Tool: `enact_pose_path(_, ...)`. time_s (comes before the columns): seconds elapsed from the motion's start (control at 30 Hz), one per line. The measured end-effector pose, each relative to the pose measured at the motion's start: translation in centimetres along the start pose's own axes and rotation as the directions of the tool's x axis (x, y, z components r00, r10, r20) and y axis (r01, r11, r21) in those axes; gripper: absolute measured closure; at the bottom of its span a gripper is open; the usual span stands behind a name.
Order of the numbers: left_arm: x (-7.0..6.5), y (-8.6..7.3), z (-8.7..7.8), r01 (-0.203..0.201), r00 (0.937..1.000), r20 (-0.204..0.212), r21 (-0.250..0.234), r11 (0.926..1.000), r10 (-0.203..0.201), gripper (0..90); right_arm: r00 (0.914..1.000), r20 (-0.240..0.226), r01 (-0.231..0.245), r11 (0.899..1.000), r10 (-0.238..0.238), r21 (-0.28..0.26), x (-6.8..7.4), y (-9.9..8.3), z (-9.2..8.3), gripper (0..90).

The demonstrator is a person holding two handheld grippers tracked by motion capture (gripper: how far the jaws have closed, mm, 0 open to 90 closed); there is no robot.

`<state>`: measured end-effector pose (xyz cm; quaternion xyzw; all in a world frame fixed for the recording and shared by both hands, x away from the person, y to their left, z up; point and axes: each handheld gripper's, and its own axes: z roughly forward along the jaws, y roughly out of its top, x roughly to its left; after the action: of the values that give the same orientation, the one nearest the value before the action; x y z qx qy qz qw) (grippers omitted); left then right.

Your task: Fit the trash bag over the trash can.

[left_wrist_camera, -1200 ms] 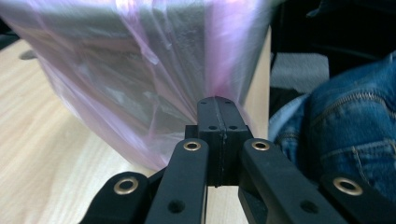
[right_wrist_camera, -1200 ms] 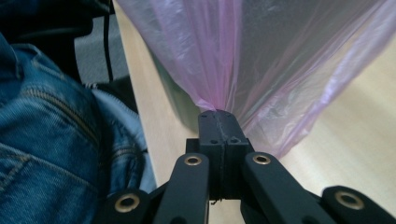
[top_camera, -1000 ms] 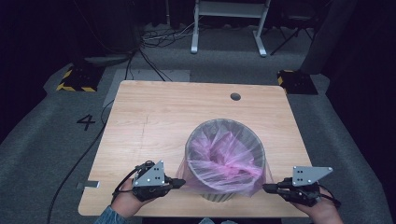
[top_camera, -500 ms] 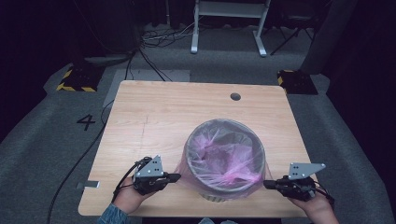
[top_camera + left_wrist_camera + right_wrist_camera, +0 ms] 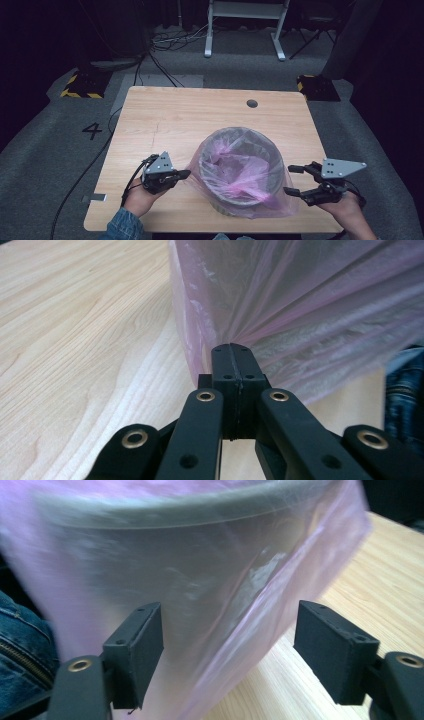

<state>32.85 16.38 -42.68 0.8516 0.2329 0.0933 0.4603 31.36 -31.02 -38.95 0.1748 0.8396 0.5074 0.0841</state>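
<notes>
A grey round bin stands near the table's front edge, lined with a thin pink plastic bag that drapes over its rim and down the outside. My left gripper is at the bin's left side and is shut on a pinch of the bag film; the folds run straight into the closed tips. My right gripper is at the bin's right side. Its jaws have just been opening and now stand wide. The loose bag skirt hangs between the pads, which do not press on it.
The wooden table has a small round cable hole at the back right. The bin stands close to the front edge, between a person's two hands. Cables, a floor marker "4" and a white frame lie beyond the table.
The right gripper's jaws went from shut on the bag to wide open, letting the film go. The bag now hangs lower around the bin. The left gripper shifted slightly, still pinching the bag.
</notes>
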Motion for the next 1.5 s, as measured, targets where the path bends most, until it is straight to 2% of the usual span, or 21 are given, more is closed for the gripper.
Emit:
enact_pose_path(0.03,0.1,0.1,0.2,0.0,1.0,0.004,-0.002,1.0,0.0,90.0,0.9999,-0.011,0.001,1.0,-0.001,0.009,-0.2,0.1,0.5,29.2)
enact_pose_path(0.07,0.2,0.2,0.6,0.002,1.0,0.009,-0.007,1.0,-0.002,90.0,0.9998,-0.022,-0.001,1.0,0.002,0.016,-0.4,0.2,0.9,37.4)
enact_pose_path(0.13,0.1,0.4,1.0,0.001,0.9999,0.014,-0.018,0.9998,0.0,90.0,0.9974,-0.071,-0.013,0.998,0.017,0.059,-0.7,0.5,1.7,65.4)
enact_pose_path(0.2,0.0,0.4,1.4,-0.002,0.9998,0.02,-0.022,0.9998,0.002,90.0,0.9981,-0.054,-0.026,0.996,0.03,0.081,-1.0,0.6,2.2,88.3)
enact_pose_path(0.3,-0.1,0.4,1.7,-0.003,0.9997,0.023,-0.023,0.9997,0.004,90.0,0.994,0.028,-0.108,0.988,0.105,0.107,-2.1,0.5,2.7,90.0)
enact_pose_path(0.37,-0.1,0.4,1.7,-0.002,0.9997,0.024,-0.02,0.9998,0.002,90.0,0.9846,0.071,-0.169,0.975,0.16,0.148,-3.3,-0.2,3.5,90.0)
enact_pose_path(0.47,0.0,0.3,1.8,0.003,0.9996,0.027,-0.015,0.9999,-0.002,90.0,0.9746,0.155,-0.199,0.941,0.161,0.273,-4.3,-1.9,5.0,90.0)
enact_pose_path(0.57,0.0,0.1,1.8,0.003,0.9995,0.031,-0.007,1.0,-0.003,90.0,0.9623,0.165,-0.26,0.911,0.216,0.32,-4.6,-3.5,5.6,90.0)
enact_pose_path(0.63,0.0,-0.2,1.9,0.006,0.9993,0.036,0.003,1.0,-0.006,90.0,0.9597,0.168,-0.272,0.893,0.225,0.359,-4.1,-4.5,5.6,90.0)
enact_pose_path(0.73,0.0,-0.7,1.8,0.018,0.9986,0.048,0.013,0.9997,-0.019,90.0,0.9595,0.162,-0.276,0.885,0.231,0.374,-3.2,-5.6,4.8,89.8)
enact_pose_path(0.93,-0.7,-2.8,1.6,0.032,0.9962,0.079,0.066,0.9973,-0.037,90.0,0.9502,0.152,-0.309,0.889,0.272,0.339,-1.7,-7.0,2.1,89.7)
enact_pose_path(1.03,-0.8,-3.6,1.3,0.058,0.9949,0.078,0.066,0.9962,-0.063,90.0,0.953,0.126,-0.303,0.885,0.275,0.355,-0.8,-7.5,1.6,87.0)
enact_pose_path(1.07,-0.8,-3.6,1.0,0.072,0.9951,0.065,0.051,0.9962,-0.075,89.7,0.957,0.118,-0.29,0.888,0.265,0.356,-0.7,-7.5,1.5,79.5)
enact_pose_path(1.1,-0.7,-3.5,0.6,0.09,0.9937,0.065,0.024,0.9956,-0.092,81.6,0.9641,0.111,-0.265,0.905,0.241,0.333,-0.5,-7.3,1.4,68.8)
enact_pose_path(1.13,-0.6,-3.2,0.1,0.11,0.9895,0.095,-0.006,0.994,-0.109,68.2,0.9686,0.115,-0.245,0.925,0.221,0.292,-0.4,-7.1,1.1,57.3)
enact_pose_path(1.17,-0.6,-2.9,-0.4,0.123,0.9851,0.126,-0.037,0.9917,-0.117,58.0,0.9679,0.12,-0.245,0.938,0.221,0.247,-0.4,-6.7,0.7,48.3)
enact_pose_path(1.2,-0.8,-2.6,-1.0,0.124,0.9822,0.151,-0.071,0.9897,-0.112,50.5,0.9697,0.111,-0.237,0.951,0.218,0.201,-0.4,-6.1,0.3,42.1)
enact_pose_path(1.27,-1.4,-1.9,-1.7,0.1,0.9807,0.18,-0.132,0.9862,-0.076,40.7,0.9816,0.075,-0.184,0.975,0.175,0.122,-0.1,-4.8,-0.5,38.0)
enact_pose_path(1.3,-1.8,-1.3,-1.8,0.073,0.9814,0.187,-0.15,0.986,-0.044,38.1,0.9865,0.057,-0.159,0.982,0.154,0.101,0.1,-4.3,-0.6,36.5)
enact_pose_path(1.37,-2.3,-0.3,-1.3,0.041,0.9803,0.197,-0.131,0.9906,-0.014,33.9,0.9952,0.011,-0.097,0.993,0.097,0.063,0.5,-2.6,-0.3,33.9)
enact_pose_path(1.5,-3.2,1.0,0.6,0.005,0.9705,0.241,-0.081,0.9967,0.014,28.7,0.9959,-0.068,-0.054,0.996,0.058,0.068,0.4,-0.5,1.6,37.7)
